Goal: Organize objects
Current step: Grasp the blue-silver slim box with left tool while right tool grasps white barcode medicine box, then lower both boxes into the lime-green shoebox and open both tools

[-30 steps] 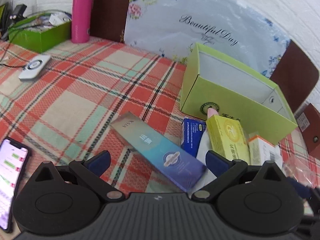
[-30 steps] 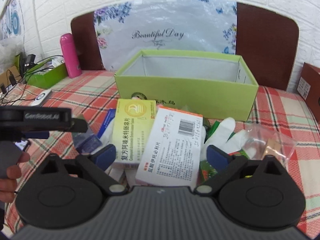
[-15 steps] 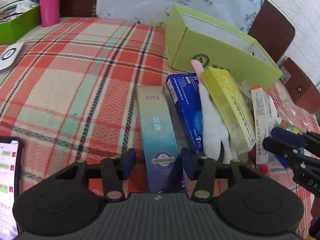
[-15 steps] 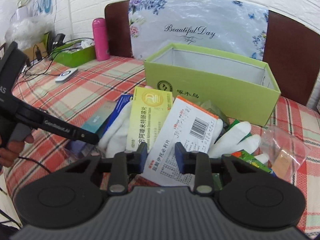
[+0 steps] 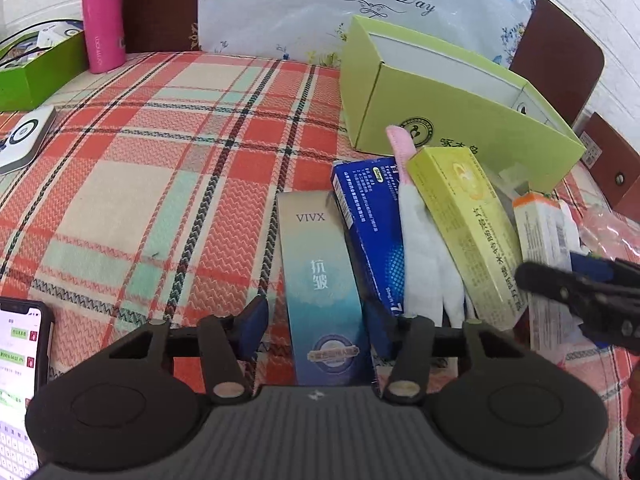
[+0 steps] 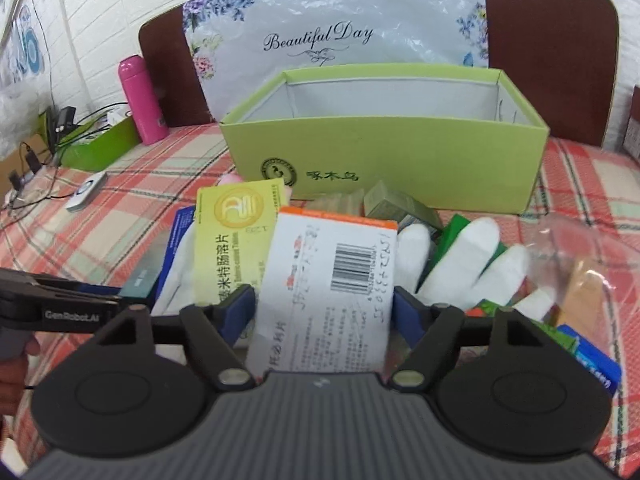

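Left wrist view, from left to right: a phone lies at the near left edge of the plaid tablecloth, a pink bottle stands at the far left, and the left gripper straddles the tall VIVX carton. Its right pad sits against the carton's edge, but a sliver of cloth shows beside the left pad, so I cannot tell whether the carton is truly pinched. Beside it lie a blue box, a white glove and a yellow tablet box, with the open green box behind them toward the far right.

Right wrist view: the right gripper brackets the white barcode box; its jaws are opening, both pads just beside the box's edges without clearly pressing, so it looks released rather than grasped. The box rests on top of the pile in front of the green box.

Risks, as I judge them: a one-sided hold could let the VIVX carton twist or slip on lifting, and it may drag the blue box touching it. The two grippers work close together and could collide.
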The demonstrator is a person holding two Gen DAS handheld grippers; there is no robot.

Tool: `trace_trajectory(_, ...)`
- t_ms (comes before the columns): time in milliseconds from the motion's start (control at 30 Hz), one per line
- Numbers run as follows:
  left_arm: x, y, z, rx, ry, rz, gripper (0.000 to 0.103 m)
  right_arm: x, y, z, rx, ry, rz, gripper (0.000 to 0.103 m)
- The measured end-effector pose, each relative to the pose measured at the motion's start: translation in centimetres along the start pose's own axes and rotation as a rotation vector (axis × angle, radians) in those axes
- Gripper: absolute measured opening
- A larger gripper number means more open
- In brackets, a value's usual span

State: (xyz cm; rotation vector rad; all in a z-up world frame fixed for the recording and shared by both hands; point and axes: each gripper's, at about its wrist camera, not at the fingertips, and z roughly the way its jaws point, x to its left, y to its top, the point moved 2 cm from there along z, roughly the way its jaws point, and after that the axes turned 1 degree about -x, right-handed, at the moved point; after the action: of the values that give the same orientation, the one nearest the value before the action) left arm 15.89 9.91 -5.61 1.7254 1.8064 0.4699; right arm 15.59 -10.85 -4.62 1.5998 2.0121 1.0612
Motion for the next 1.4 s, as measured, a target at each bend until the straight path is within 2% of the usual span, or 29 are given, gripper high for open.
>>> trace_trajectory(67, 0.1, 0.1, 0.2, -0.009, 0.003, -0.008, 0.057, 0.4, -0.5, -0.8, 0.03, 0.054, -0.025, 0.066)
trace_trajectory(133, -0.2, 0.4, 0.6, -0.012, 0.021, -0.004, 0.056, 0.8, -1.3, -1.5, 0.039, 0.068, -0.037, 0.066)
trace_trajectory(167, -0.3, 0.6, 0.7, -0.016, 0.029, 0.001, 0.049, 0.8, -1.7, -1.7, 0.04, 0.059, -0.038, 0.066)
trace_trajectory(200, -0.5, 0.7, 0.8, -0.02, 0.026, 0.007, 0.044, 0.8, -1.9, -1.7, 0.035, 0.05, -0.039, 0.066)
trace_trajectory(300, -0.6, 0.7, 0.6, -0.024, 0.031, 0.013, 0.042, 1.1, -1.9, -1.8, 0.015, 0.038, -0.031, 0.065)
trace_trajectory(467, 0.3, 0.0, -2.1, -0.035, -0.01, -0.023, 0.042, 1.6, -0.6, -4.4, -0.059, 0.062, -0.066, 0.065)
trace_trajectory(600, -0.8, 2.5, -5.1, -0.138, -0.05, 0.024, 0.042, 1.3, 2.0, -6.6, -0.13, 0.085, -0.067, 0.065)
trace_trajectory(800, -5.2, 9.7, -7.1, -0.318, -0.162, 0.121, 0.042, -0.7, 8.1, -7.4, -0.251, 0.072, -0.062, 0.065)
trace_trajectory(900, -7.5, 13.5, -5.4, -0.353, -0.185, 0.128, 0.042, -2.3, 11.3, -5.7, -0.285, 0.005, -0.063, 0.065)
trace_trajectory(1033, -9.6, 17.7, -1.0, -0.335, -0.168, 0.116, 0.042, -4.5, 14.2, -1.4, -0.291, -0.106, -0.066, 0.065)
trace_trajectory(1133, -9.9, 19.6, 3.2, -0.291, -0.11, 0.112, 0.042, -6.3, 15.4, 3.2, -0.234, -0.169, -0.067, 0.065)
trace_trajectory(1233, -9.2, 20.6, 6.6, -0.219, -0.101, 0.066, 0.042, -7.5, 15.5, 7.6, -0.15, -0.211, -0.07, 0.065)
trace_trajectory(1400, -9.0, 21.2, 9.6, -0.184, -0.071, 0.088, 0.041, -8.2, 14.8, 12.2, -0.034, -0.216, -0.055, 0.065)
